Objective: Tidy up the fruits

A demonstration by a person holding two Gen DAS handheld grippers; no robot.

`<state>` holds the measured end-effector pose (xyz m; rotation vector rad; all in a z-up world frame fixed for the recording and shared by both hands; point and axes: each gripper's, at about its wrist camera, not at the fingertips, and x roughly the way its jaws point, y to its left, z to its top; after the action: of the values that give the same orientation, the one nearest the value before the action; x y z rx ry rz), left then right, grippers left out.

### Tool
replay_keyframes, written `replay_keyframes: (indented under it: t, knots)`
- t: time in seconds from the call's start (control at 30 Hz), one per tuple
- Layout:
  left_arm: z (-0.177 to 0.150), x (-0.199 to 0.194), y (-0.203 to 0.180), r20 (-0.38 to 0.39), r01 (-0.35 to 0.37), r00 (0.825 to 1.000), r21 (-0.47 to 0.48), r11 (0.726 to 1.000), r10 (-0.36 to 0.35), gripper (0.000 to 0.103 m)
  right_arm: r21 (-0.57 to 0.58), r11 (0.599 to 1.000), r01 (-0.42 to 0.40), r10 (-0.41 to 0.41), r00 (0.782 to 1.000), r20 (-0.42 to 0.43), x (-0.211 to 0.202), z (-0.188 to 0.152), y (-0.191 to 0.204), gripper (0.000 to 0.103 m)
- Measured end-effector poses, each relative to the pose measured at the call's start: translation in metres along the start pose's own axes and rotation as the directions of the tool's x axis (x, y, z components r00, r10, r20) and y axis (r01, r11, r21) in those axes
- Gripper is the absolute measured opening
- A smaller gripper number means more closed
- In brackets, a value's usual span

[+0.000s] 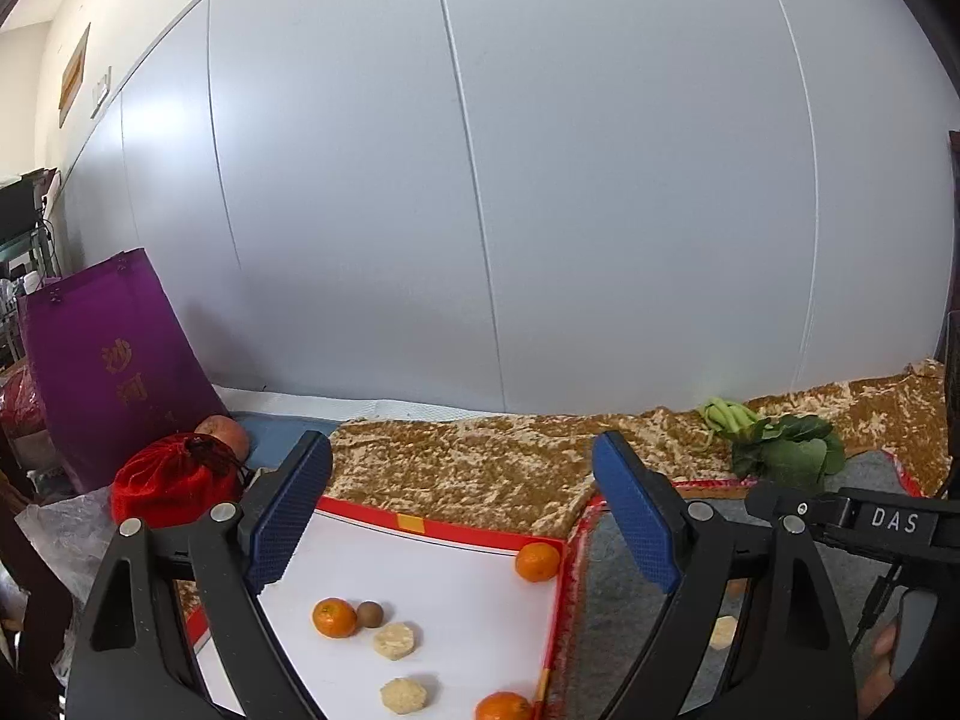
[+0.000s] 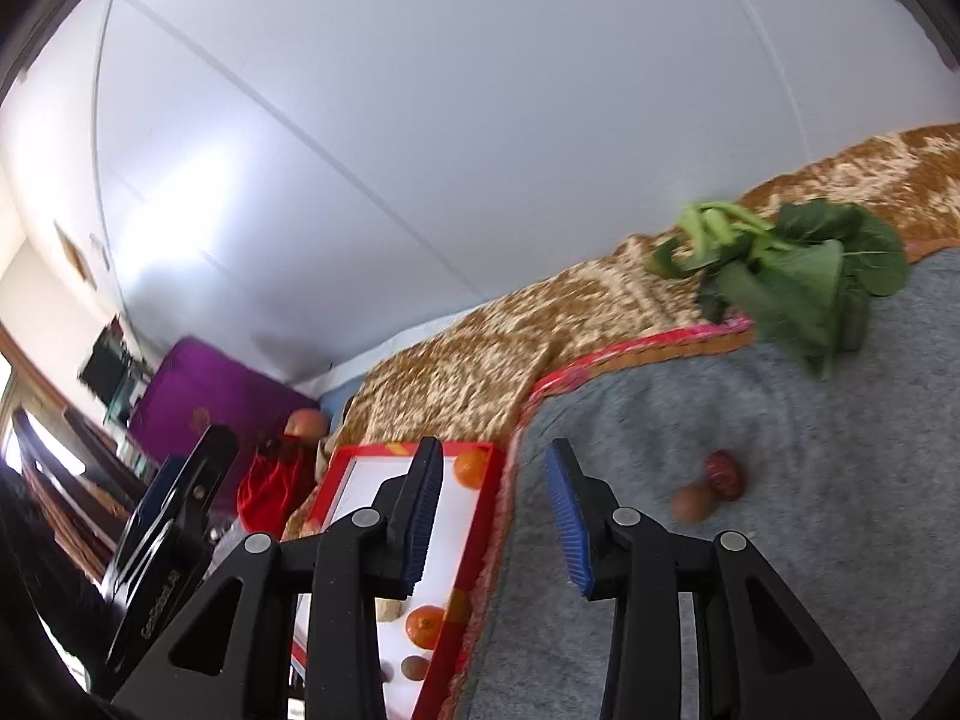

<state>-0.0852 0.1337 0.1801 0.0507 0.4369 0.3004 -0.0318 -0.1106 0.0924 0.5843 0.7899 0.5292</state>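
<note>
Left gripper (image 1: 462,510), jaws spread wide and empty, above the red-rimmed white tray (image 1: 456,546); tray holds three mandarins, one in the far right corner (image 1: 537,561), one beside a small brown round fruit (image 1: 369,614) at (image 1: 334,617), one at the near rim (image 1: 503,707), plus two pale cut pieces (image 1: 394,640); right gripper (image 2: 495,516), jaws part-open with nothing between them, over the boundary between tray and grey felt mat (image 2: 810,480); loose on the mat lie a dark red fruit (image 2: 725,474), possibly a date, touching a brown round fruit (image 2: 693,501); leafy greens (image 2: 798,276) farther back; a further pale piece (image 1: 722,630) on the mat. Judgement: the small fruits are light, firm and prone to roll; grip across the widest part with gentle pressure; the mandarins' skin yields, so excessive squeeze risks bruising.
</note>
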Motion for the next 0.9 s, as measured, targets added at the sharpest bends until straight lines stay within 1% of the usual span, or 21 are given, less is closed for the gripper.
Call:
replay_keyframes:
  t: [0.07,0.13,0.27,0.37,0.5,0.67,0.73,0.8,0.87,0.9]
  knots:
    - [0.002,-0.002,-0.009,-0.001,0.056,0.998,0.001,0.998,-0.056,0.089,0.024,1.000,0.006,-0.007,1.000,0.027,-0.010,0.008,-0.010,0.038]
    - [0.002,-0.006,-0.022,-0.003,0.054,0.999,0.023,0.998,-0.054,0.089,0.043,0.999,0.002,-0.004,0.999,0.050,-0.020,0.014,-0.018,0.039]
    - [-0.001,-0.011,-0.045,-0.016,0.118,0.993,0.072,0.990,-0.117,0.089,0.068,0.997,0.021,-0.028,0.994,0.110,-0.041,0.023,-0.031,0.040]
    - [-0.004,-0.021,-0.063,0.001,0.156,0.988,0.108,0.982,-0.157,0.089,0.084,0.995,0.050,-0.062,0.986,0.154,-0.057,0.028,-0.041,0.043]
    - [-0.008,-0.032,-0.083,0.024,0.175,0.983,0.177,0.969,-0.182,0.089,0.119,0.990,0.081,-0.099,0.982,0.158,-0.064,0.032,-0.055,0.046]
    - [-0.012,-0.038,-0.099,0.029,0.214,0.974,0.219,0.952,-0.226,0.089,0.171,0.981,0.092,-0.113,0.986,0.119,-0.057,0.032,-0.067,0.048]
    - [-0.012,-0.039,-0.103,0.025,0.227,0.971,0.220,0.949,-0.238,0.089,0.170,0.981,0.094,-0.115,0.987,0.115,-0.057,0.031,-0.066,0.049]
    - [-0.012,-0.040,-0.104,0.030,0.230,0.970,0.225,0.947,-0.242,0.089,0.150,0.983,0.106,-0.127,0.982,0.137,-0.061,0.031,-0.061,0.050]
    - [-0.011,-0.041,-0.104,0.037,0.225,0.971,0.219,0.950,-0.238,0.089,0.108,0.985,0.136,-0.154,0.971,0.185,-0.068,0.032,-0.053,0.051]
    - [-0.011,-0.040,-0.104,0.035,0.225,0.971,0.217,0.950,-0.238,0.089,0.083,0.984,0.156,-0.171,0.961,0.216,-0.073,0.032,-0.048,0.055]
